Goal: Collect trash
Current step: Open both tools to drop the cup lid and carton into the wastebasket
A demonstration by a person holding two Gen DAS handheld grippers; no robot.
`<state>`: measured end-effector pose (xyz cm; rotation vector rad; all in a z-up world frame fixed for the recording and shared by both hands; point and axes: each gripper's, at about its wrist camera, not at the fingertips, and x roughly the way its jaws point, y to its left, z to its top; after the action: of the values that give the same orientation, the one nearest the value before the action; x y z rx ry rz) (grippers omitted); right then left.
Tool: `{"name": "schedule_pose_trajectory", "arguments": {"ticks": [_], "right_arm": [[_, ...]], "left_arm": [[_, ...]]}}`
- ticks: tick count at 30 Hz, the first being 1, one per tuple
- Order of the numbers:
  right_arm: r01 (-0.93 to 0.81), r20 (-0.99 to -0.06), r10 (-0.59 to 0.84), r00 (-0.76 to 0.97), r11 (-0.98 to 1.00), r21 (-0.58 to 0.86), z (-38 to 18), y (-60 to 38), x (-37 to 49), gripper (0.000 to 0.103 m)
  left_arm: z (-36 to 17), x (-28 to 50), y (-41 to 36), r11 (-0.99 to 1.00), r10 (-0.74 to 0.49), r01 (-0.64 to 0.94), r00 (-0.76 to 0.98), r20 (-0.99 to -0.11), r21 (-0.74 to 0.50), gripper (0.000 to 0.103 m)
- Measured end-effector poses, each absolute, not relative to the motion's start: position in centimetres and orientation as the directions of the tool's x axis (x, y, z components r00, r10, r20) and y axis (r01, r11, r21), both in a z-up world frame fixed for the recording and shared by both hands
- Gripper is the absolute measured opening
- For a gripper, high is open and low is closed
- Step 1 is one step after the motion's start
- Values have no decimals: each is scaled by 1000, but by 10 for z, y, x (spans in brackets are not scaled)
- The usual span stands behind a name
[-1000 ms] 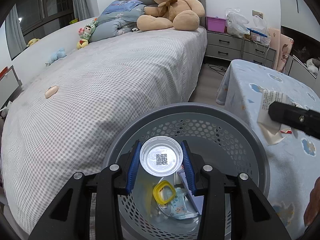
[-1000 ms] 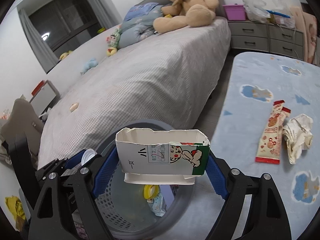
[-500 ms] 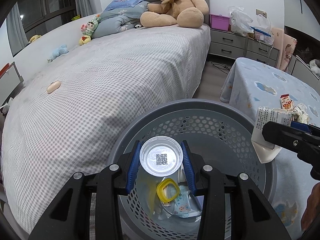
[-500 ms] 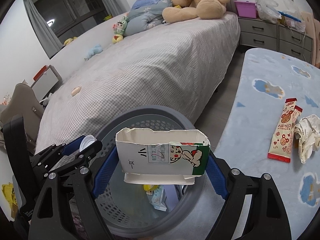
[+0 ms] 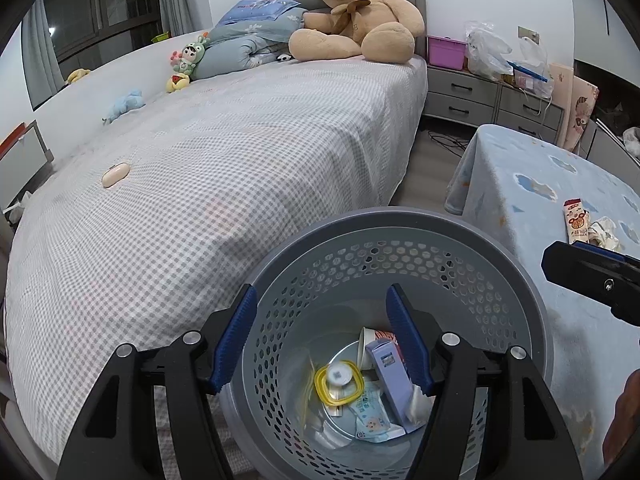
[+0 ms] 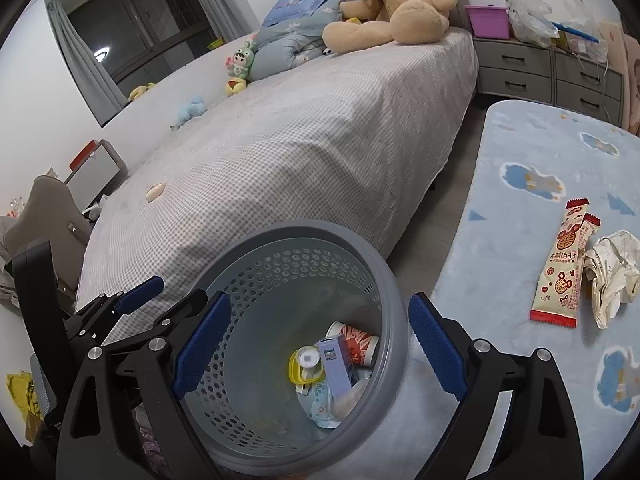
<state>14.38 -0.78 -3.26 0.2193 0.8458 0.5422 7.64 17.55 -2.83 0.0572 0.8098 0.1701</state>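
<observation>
A grey perforated trash basket point(image 5: 532, 308) point(image 6: 394, 300) stands between the bed and a low table. Inside lie a white round lid point(image 5: 339, 373) point(image 6: 309, 357), a carton point(image 5: 390, 376) point(image 6: 334, 364), a red paper cup point(image 6: 358, 342), a yellow ring point(image 5: 320, 388) and wrappers. My left gripper point(image 5: 322, 332) is open and empty above the basket. My right gripper point(image 6: 316, 344) is open and empty above it too. A red snack wrapper point(image 6: 566, 268) point(image 5: 576, 222) and crumpled paper point(image 6: 614, 276) point(image 5: 606, 232) lie on the table.
A bed with a checked cover point(image 5: 224, 168) fills the left, with a teddy bear point(image 5: 356, 16) and soft toys at its head. The table has a light blue cloth point(image 6: 520, 220). Grey drawers point(image 5: 472, 96) stand behind. A chair point(image 6: 52, 216) is at far left.
Both grippers opened. The white lid dropped from the left one and the carton from the right one; both now lie in the basket.
</observation>
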Motion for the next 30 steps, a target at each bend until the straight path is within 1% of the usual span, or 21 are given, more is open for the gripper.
{"name": "schedule_pose_trajectory", "arguments": {"ticks": [4,20,30], "right_arm": [[-369,-651,536,538,844,390,-33,-7,144,89],[-353,-656,520,547,854,383,-31,-18,143,89],[-325,-655,500,567,866,380,-28,-40,140,89]], "left_arm": [[-28,76,175,985,172,-129,677,-715,114,67],[-27,78,170,986,166,-122,681,-713,112,68],[-23,80,147,990,143,-89,693,-706,113,71]]}}
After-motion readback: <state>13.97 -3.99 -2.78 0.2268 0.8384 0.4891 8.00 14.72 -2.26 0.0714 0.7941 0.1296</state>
